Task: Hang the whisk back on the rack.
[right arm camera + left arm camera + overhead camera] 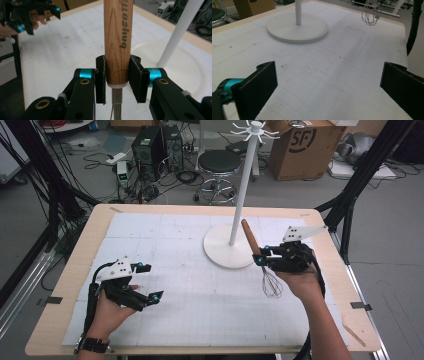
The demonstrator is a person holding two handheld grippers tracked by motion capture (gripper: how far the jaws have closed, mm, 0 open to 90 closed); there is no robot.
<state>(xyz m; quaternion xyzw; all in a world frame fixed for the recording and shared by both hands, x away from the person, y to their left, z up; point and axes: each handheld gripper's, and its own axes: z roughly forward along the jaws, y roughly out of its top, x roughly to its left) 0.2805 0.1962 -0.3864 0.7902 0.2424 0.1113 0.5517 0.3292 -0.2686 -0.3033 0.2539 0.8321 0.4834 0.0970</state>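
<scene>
wooden whisk (254, 249) handle sits clamped in the right gripper (263, 257), wires hanging above the desk (70, 270) just beside the white stand (235, 240). left gripper (150, 296) rests well apart from the stand, fingers (258, 85) spread and holding nothing.

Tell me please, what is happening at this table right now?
A person works at the table with a gripper in each hand. The right gripper is shut on the wooden handle of a whisk, holding it in the air with the wire end hanging down, close to the white hook stand. The left gripper stands open with nothing between its jaws, low over the white mat. The whisk is not yet on any hook.
</scene>
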